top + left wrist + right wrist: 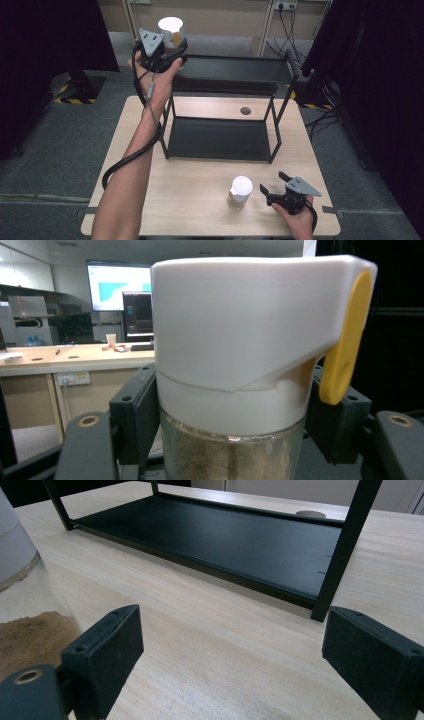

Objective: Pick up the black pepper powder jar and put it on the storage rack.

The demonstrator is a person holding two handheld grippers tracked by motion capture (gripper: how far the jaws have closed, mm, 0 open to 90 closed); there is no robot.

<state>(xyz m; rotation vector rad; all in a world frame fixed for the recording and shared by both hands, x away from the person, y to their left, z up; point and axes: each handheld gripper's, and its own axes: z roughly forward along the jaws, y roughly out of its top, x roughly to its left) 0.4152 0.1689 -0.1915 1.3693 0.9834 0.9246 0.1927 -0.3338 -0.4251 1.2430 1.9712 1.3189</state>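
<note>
From up top, my left gripper (167, 50) is clamped on a white-lidded jar (171, 30), held in the air over the far left corner of the black shelf (225, 70). A second jar (240, 192) stands on the table (200, 200), just beside my right gripper (276, 187).

Left gripper view: both pads press the jar (235, 365) right under its white lid, yellow tab on the side, brown powder in the glass.

Right gripper view: jaws spread wide with nothing between them, second jar (20, 620) at the left edge, shelf (210, 545) ahead.
</note>
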